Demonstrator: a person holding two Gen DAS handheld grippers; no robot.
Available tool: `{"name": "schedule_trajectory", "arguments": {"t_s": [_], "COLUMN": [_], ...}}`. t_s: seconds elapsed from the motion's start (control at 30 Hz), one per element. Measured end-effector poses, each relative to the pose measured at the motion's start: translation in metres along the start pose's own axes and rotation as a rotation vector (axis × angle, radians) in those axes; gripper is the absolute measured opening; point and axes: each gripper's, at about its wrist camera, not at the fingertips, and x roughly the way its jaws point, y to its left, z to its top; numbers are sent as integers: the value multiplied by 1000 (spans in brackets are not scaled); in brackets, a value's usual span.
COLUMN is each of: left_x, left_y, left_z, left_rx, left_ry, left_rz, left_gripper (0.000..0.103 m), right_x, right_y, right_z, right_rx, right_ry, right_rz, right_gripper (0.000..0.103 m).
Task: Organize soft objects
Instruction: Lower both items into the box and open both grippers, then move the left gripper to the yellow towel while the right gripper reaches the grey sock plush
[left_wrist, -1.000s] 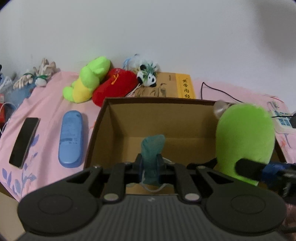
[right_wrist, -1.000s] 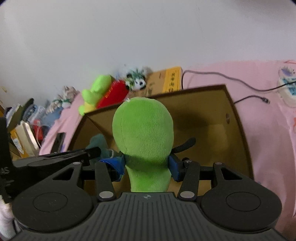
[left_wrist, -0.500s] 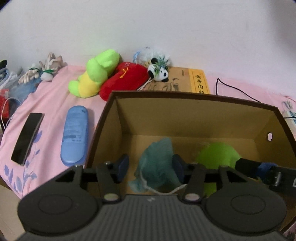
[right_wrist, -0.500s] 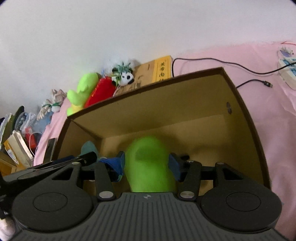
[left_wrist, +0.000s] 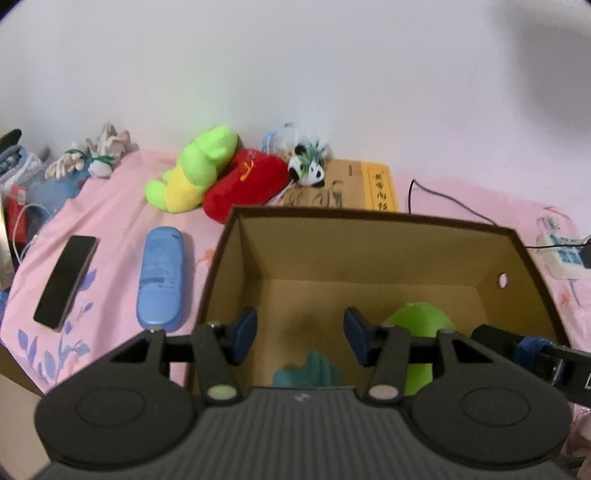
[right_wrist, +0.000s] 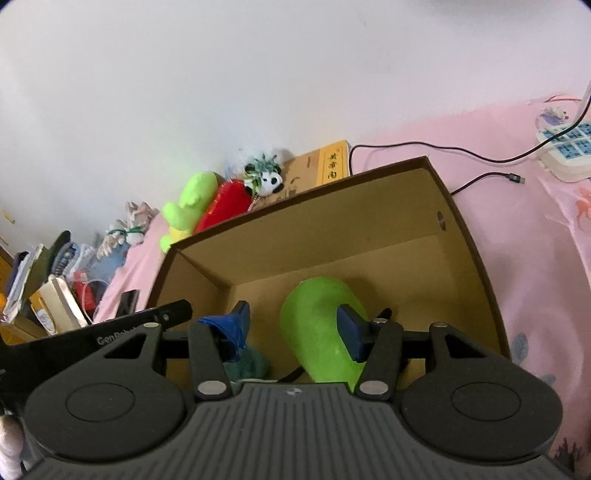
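I hold both tongs, left (left_wrist: 300, 334) and right (right_wrist: 293, 330), spread and empty over the box (left_wrist: 369, 221); the remaining plush toys (left_wrist: 195, 173) lie beyond its far-left corner, nearer my left.

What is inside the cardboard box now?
Inside the cardboard box lie a green plush toy and a teal soft toy. The box's near floor is covered by the claw bodies, so anything there cannot be seen.

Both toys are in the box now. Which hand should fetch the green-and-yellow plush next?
Left, probably. The green-and-yellow plush lies beyond the cardboard box's left corner, on the left gripper's side; its jaws stand open and empty. The right gripper would cross over.
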Motion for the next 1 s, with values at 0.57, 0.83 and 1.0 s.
{"name": "schedule_trajectory", "arguments": {"t_s": [0.57,0.83,1.0], "left_x": [-82,-108,-121], "left_y": [-1,16,27], "left_z": [-28,-47,-62], "left_rx": [18,-22,-42], "left_ry": [-79,-82,-74], "left_rz": [-1,8,10], "left_gripper": [57,57,58], "right_x": [-60,-71,-83], "right_y": [21,22,22], "right_z": [-37,-56,-68], "right_rx": [-88,-89,-95], "right_ry": [-113,-72,-61], "right_rz": [18,56,88], "right_gripper": [37,37,37]}}
